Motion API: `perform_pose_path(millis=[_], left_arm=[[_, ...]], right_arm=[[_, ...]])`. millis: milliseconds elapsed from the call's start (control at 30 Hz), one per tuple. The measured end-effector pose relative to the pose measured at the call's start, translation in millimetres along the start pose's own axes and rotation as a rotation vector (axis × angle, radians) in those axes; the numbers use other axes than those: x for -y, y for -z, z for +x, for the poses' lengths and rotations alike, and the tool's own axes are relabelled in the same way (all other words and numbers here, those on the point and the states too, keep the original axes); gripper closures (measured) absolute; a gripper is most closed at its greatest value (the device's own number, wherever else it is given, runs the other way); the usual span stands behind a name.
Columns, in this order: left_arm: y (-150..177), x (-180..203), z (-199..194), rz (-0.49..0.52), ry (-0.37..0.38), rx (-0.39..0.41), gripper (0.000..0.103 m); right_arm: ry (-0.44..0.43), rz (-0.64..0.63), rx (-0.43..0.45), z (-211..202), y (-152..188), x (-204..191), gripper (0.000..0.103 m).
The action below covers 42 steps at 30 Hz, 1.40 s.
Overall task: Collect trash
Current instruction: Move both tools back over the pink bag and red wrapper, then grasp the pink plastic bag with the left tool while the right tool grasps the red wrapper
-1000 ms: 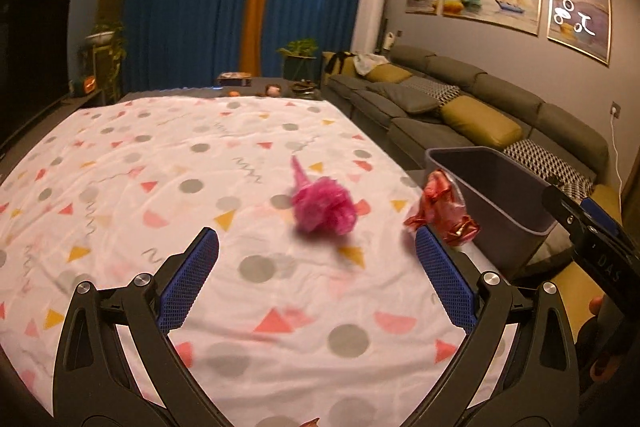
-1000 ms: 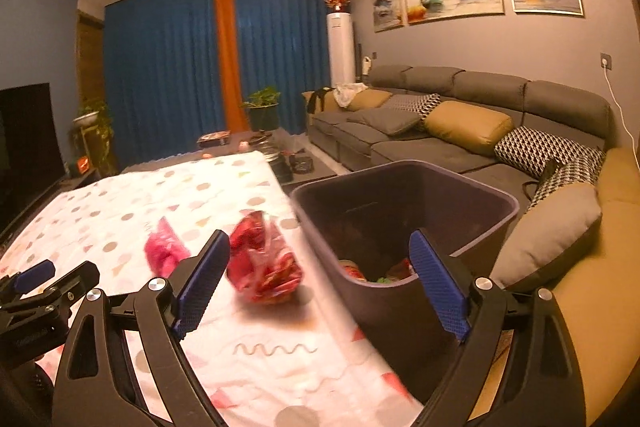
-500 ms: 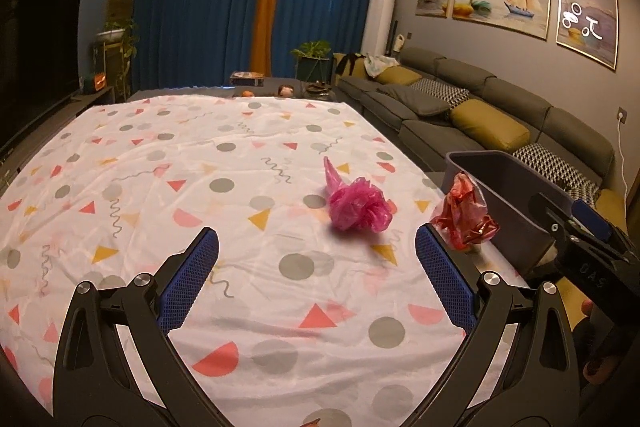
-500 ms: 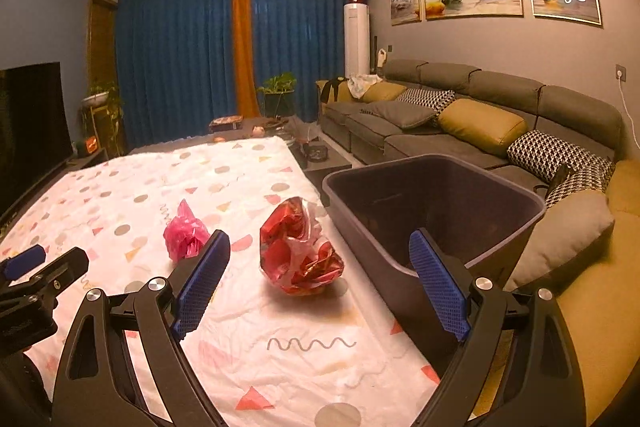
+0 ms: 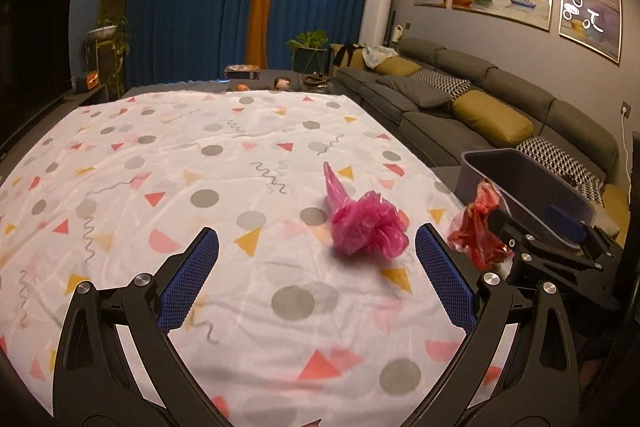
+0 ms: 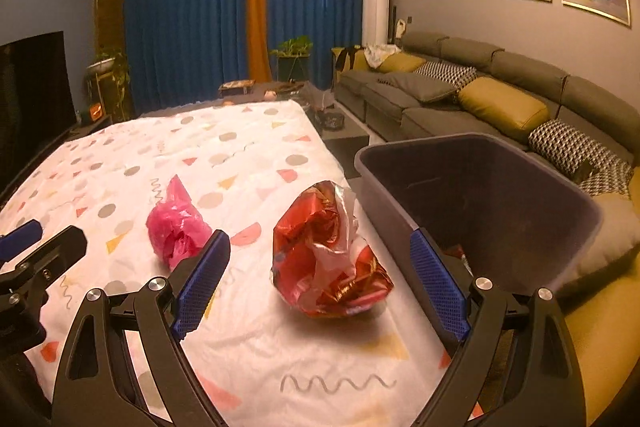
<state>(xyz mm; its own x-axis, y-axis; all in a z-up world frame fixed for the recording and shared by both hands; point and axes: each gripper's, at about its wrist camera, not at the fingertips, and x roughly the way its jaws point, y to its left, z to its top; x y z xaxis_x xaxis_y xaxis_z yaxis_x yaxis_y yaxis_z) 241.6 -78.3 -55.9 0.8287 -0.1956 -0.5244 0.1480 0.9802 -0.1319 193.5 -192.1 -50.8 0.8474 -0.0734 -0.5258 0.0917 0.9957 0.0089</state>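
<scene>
A crumpled pink plastic bag point(image 5: 366, 225) lies on the patterned tablecloth point(image 5: 200, 187), just ahead of my open left gripper point(image 5: 316, 279) and toward its right finger. A crumpled red foil wrapper point(image 6: 330, 253) lies near the table's right edge, between the fingers of my open right gripper point(image 6: 320, 287), untouched. The wrapper also shows in the left wrist view point(image 5: 478, 227), and the pink bag in the right wrist view point(image 6: 176, 227). A dark grey bin point(image 6: 480, 195) stands right beside the table, with some trash at its bottom. Both grippers are empty.
A grey sofa point(image 5: 480, 107) with yellow and patterned cushions runs along the right wall behind the bin point(image 5: 520, 183). A television point(image 5: 32, 55) stands at the left. Small items point(image 5: 260, 79) sit past the table's far edge, before the blue curtains.
Both grippers have swung left and moved closer to the table. The right gripper now frames the red wrapper instead of the bin. The pink bag sits nearer the left gripper. Both stay open.
</scene>
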Motion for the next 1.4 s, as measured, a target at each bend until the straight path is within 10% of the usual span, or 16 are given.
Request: perform_pose_path(millis=[600, 767, 1000, 1400], left_arm=[[-13.0, 31.4, 69.0, 0.038, 0.043, -0.094, 0.006], [-13.7, 36.4, 86.9, 0.039, 0.082, -0.156, 0.008], [-8.1, 32.9, 116.9, 0.003, 0.144, -0.311, 0.051], [-21.4, 66.6, 41.9, 0.083, 0.185, -0.105, 0.065]], right_arm=[[-0.062, 0.002, -0.086, 26.4, 2.6, 11.1, 0.075], [-0.064, 0.03, -0.049, 17.8, 3.5, 17.0, 0.078], [-0.074, 0.039, -0.02, 4.0, 4.0, 23.4, 0.078], [-0.085, 0.046, 0.095, -47.2, -7.6, 41.1, 0.078]])
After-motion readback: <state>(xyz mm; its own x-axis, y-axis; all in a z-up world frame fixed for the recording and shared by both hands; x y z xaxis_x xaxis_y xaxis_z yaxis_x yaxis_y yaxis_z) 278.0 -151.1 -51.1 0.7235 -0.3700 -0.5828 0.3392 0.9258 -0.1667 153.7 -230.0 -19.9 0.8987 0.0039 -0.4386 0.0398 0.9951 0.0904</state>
